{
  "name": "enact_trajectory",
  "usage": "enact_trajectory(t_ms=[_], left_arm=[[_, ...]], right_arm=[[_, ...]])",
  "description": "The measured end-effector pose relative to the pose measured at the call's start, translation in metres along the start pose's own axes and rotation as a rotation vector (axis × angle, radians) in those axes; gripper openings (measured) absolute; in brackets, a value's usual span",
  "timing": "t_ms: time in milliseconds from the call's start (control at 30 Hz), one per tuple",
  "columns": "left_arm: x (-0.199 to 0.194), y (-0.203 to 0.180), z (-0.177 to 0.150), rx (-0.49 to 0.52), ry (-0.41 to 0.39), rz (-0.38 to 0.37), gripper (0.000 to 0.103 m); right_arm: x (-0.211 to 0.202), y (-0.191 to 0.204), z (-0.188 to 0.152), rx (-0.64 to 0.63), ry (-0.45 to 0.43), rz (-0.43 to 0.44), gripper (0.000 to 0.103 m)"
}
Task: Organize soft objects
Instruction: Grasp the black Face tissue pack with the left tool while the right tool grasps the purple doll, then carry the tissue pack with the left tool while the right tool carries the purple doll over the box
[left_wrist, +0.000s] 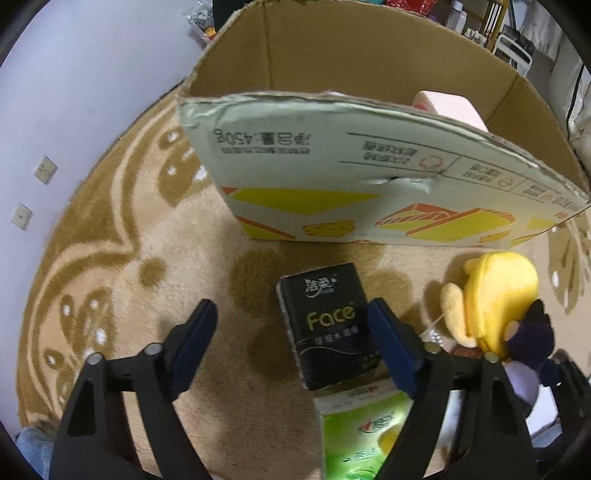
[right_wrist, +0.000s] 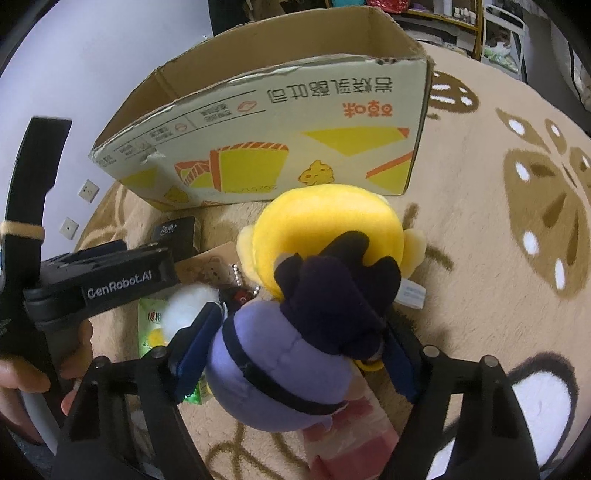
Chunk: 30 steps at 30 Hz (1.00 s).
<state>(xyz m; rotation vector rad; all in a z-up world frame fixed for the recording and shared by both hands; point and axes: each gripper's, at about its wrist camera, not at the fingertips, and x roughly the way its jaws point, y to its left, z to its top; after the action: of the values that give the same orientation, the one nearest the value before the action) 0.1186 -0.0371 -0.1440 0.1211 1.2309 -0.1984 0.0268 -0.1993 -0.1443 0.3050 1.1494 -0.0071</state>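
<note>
Patterned carpet (left_wrist: 110, 258) carries everything; no worktop here. Open cardboard box (left_wrist: 369, 177) stands at 12 o'clock in both wrist views, its torn near wall toward the cameras, something pale pink (left_wrist: 448, 105) showing inside at the far right. Purple plush (right_wrist: 280, 369) with dark head lies just in front of a yellow plush (right_wrist: 325, 225), the two touching. The right hand-held gripper (right_wrist: 295, 350) straddles the purple plush, pads on or right against both flanks; whether it presses firmly I cannot tell. Black "Face" tissue pack (left_wrist: 328, 325) lies on the carpet, a green tissue pack (left_wrist: 369, 435) touching its near end at 6 o'clock. The left hand-held gripper (left_wrist: 291, 343) is spread wide around the black pack: right pad at its edge, left pad well clear, nothing held. Risks, as judgement: the left closing off-centre could push the pack sideways or snag the green one; the round plush could squirt free under a shallow pinch; either load could catch the box's ragged rim.
</note>
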Motion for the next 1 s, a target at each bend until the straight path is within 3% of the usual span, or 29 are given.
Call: enact_trajectory(t_ms=[100,267,400,567,1000], left_arm=[[0.005,0.001,0.000,-0.037,0.035,-0.049,0.076],[0.015,-0.011,-0.002,0.024,0.035,0.009,0.074],[0.015,-0.016,-0.003,0.058,0.024,0.047,0.046],[0.009,-0.010,-0.001,0.056,0.009,0.077,0.045],[-0.051,0.011,-0.005,0.025,-0.137,0.152,0.045]], right_arm=[[0.000,0.005,0.000,-0.018,-0.001,-0.017,0.083],[0.002,0.006,0.001,-0.017,0.000,-0.016,0.083],[0.001,0.007,0.002,-0.018,-0.010,-0.023,0.082],[-0.004,0.004,0.004,-0.018,-0.026,-0.031,0.074],[-0.043,0.003,0.010,-0.031,-0.177,-0.002,0.073]])
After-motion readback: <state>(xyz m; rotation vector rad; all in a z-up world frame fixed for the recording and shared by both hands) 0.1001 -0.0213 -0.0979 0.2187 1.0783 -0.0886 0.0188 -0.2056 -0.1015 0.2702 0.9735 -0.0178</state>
